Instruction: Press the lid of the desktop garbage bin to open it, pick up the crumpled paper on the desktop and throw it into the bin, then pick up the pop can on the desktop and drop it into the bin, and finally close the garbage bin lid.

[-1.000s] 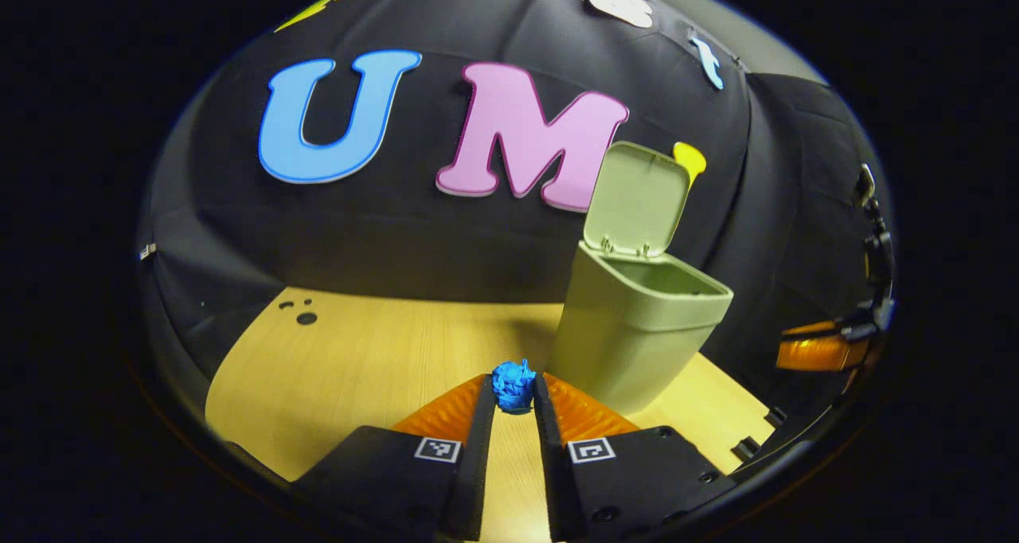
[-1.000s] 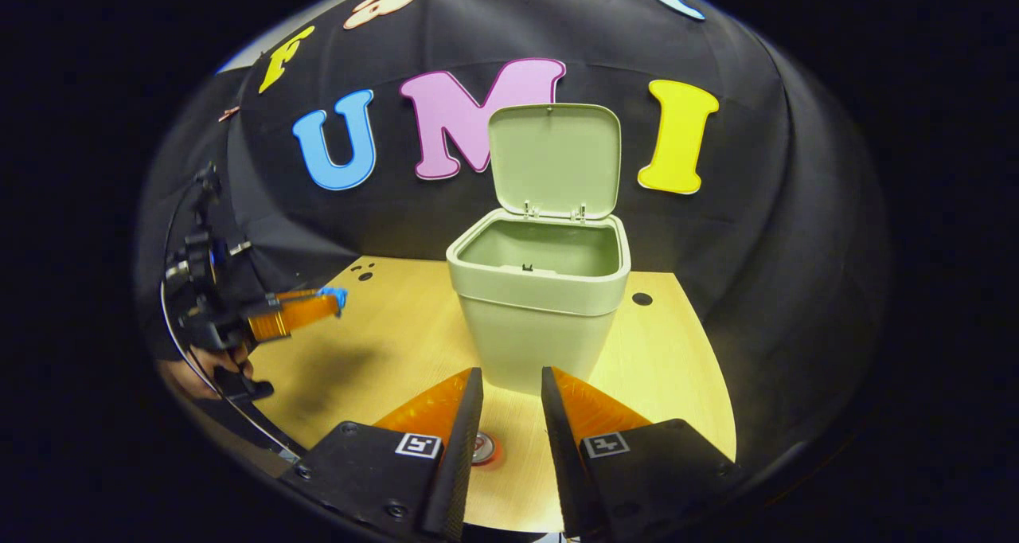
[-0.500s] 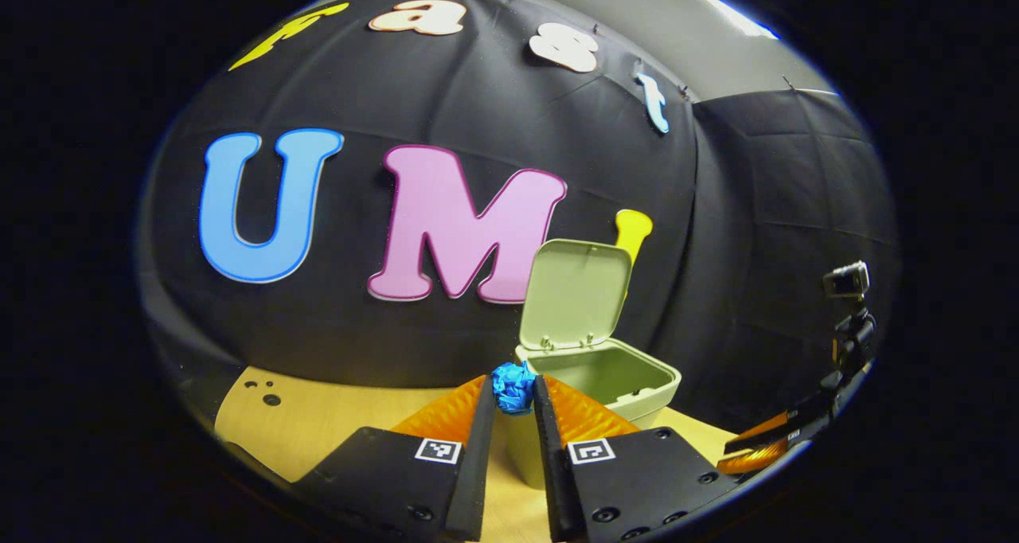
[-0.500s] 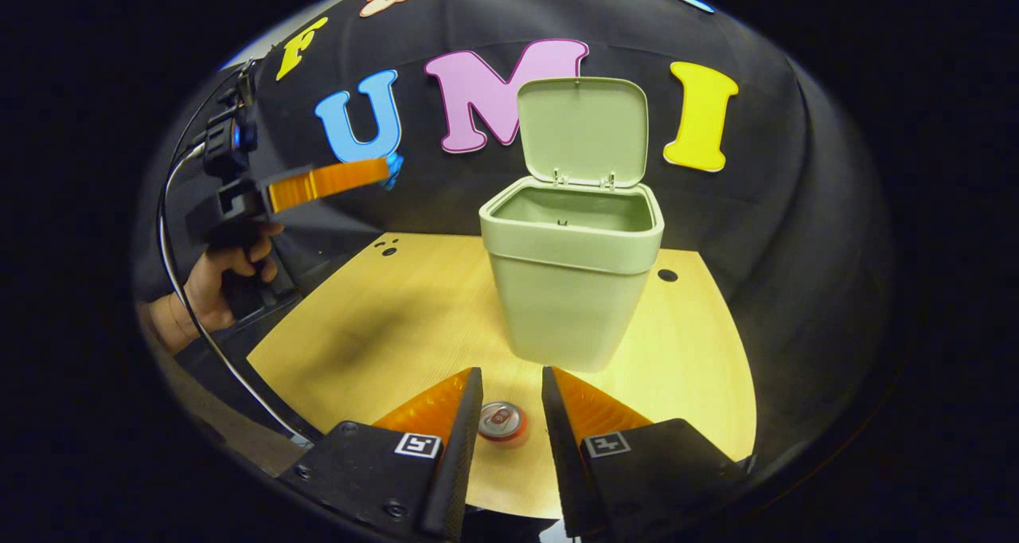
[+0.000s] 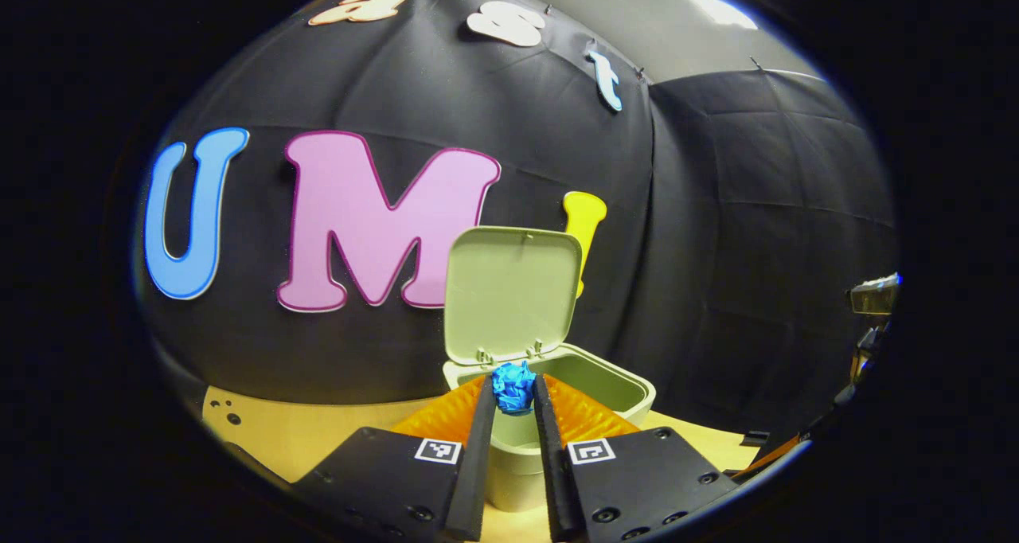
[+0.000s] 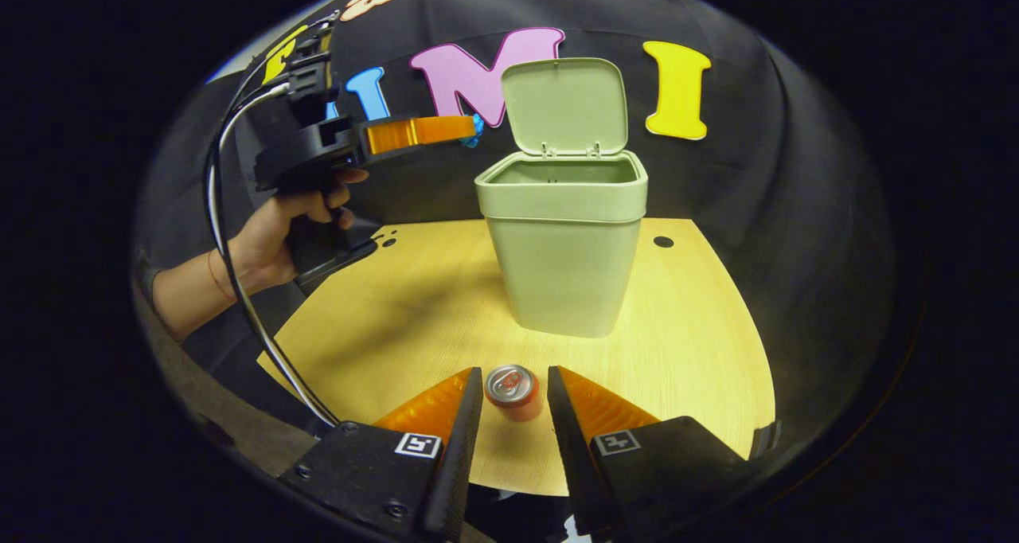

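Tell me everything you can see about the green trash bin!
The bin is pale green and looks like smooth plastic, with squarish, rounded walls tapering toward the bottom. Its lid stands open, tipped up at the back on two small hinges. The bin stands upright on the wooden table, near the back. Nothing touches it: the crumpled blue paper is held above its opening, and the can stands apart in front.

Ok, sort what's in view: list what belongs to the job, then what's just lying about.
Belongs to the job:
garbage bin, lid up
crumpled paper, held in the left gripper
pop can, upright on the desktop, between the fingers of the open right gripper

Lying about:
white cable
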{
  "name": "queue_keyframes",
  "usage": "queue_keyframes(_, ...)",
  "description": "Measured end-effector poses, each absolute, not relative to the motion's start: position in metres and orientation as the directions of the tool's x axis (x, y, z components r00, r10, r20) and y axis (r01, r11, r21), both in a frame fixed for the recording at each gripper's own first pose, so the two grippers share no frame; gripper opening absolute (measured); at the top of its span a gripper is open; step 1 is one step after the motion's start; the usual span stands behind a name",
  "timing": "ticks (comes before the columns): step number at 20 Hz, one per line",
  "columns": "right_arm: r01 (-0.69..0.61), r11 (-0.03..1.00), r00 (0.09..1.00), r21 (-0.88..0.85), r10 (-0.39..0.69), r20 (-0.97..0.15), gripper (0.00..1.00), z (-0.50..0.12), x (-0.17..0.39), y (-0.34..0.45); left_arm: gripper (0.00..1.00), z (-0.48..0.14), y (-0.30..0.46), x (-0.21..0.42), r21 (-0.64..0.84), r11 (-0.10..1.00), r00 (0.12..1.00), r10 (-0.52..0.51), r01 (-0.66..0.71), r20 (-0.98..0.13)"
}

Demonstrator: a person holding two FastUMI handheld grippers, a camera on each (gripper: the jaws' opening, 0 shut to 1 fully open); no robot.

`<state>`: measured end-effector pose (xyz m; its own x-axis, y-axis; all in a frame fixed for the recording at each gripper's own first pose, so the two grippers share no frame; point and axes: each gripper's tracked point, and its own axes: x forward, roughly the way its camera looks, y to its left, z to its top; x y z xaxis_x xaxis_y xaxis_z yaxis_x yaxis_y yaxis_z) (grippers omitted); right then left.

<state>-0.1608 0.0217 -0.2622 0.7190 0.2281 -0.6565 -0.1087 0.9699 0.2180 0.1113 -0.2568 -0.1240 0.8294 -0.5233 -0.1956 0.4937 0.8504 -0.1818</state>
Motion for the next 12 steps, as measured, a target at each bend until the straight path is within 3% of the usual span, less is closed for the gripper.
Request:
queue_keyframes(2,-0.096,0.972,0.720,0.217,0.218,-0.658,0.54,-0.262,-0.165,0.015,0.31,-0.135,-0.265,0.116,-0.179,0.848,0.820,-0.529,0.499,-0.218)
queue_keyframes(7,-0.065,0.971,0.720,0.230,0.205,-0.663,0.55,-0.265,-0.172,0.003,0.31,-0.159,-0.281,0.120,-0.172,0.845,0.799,-0.535,0.506,-0.275)
queue_keyframes(12,-0.058,0.966,0.727,0.252,0.214,-0.653,0.55,-0.263,-0.167,0.001,0.39,-0.173,-0.285,0.119,-0.163,0.847,0.787,-0.531,0.506,-0.313)
